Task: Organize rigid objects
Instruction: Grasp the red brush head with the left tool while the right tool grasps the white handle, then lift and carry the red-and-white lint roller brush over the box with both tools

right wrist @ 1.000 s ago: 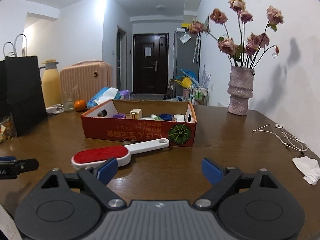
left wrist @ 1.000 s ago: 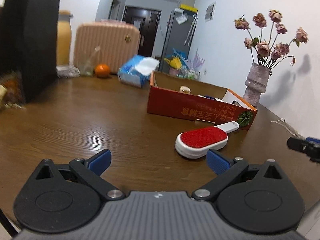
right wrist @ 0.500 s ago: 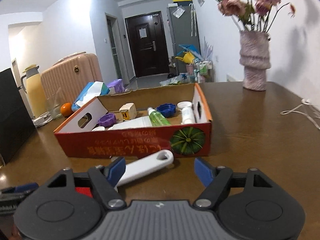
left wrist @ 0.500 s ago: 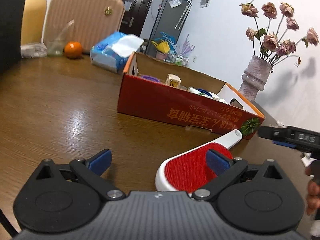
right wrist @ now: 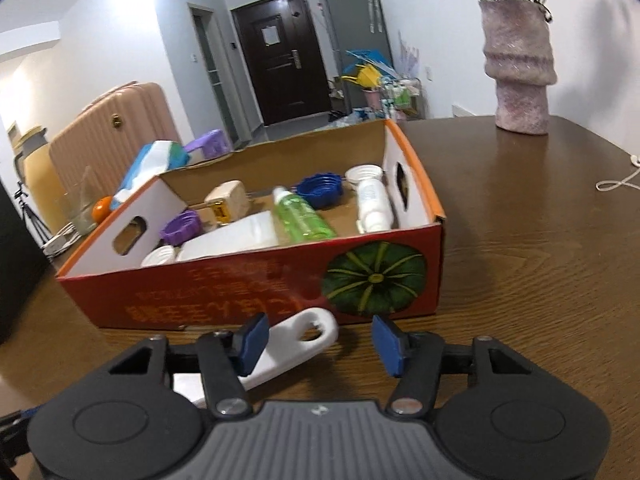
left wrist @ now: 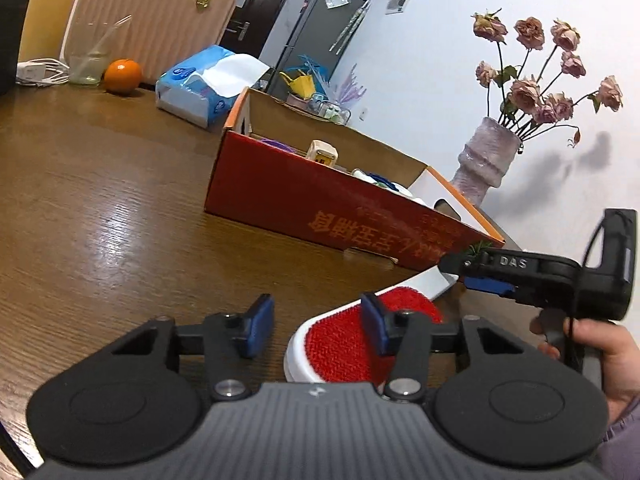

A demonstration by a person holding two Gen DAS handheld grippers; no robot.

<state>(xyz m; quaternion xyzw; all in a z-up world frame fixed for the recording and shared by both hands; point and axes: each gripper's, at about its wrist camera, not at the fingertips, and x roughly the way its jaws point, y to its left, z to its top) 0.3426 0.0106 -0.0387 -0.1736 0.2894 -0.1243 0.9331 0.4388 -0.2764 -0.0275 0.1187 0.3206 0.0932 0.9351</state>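
Observation:
A lint brush with a red pad (left wrist: pixel 340 336) and a white handle (right wrist: pixel 308 332) lies on the wooden table in front of a red cardboard box (left wrist: pixel 320 208) (right wrist: pixel 240 288). My left gripper (left wrist: pixel 316 324) hovers at the brush head with its jaws closing. The right pad overlaps the red surface and the left pad stands clear of the rim. My right gripper (right wrist: pixel 320 340) (left wrist: pixel 452 268) has the handle end between its closing jaws. The left pad is at the handle and the right pad is apart from it. The box holds a green bottle (right wrist: pixel 304 216), a white bottle (right wrist: pixel 372 204), caps and a tube.
A vase of dried roses (left wrist: pixel 484 160) (right wrist: pixel 520 68) stands behind the box. A tissue pack (left wrist: pixel 204 84), an orange (left wrist: pixel 123 76) and a glass (left wrist: pixel 86 64) sit at the table's far left, with a pink suitcase behind. A white cable (right wrist: pixel 618 182) lies at the right.
Both grippers came up to the brush and their jaws narrowed. The right gripper moved in toward the handle end by the box; the left kept still over the last half second.

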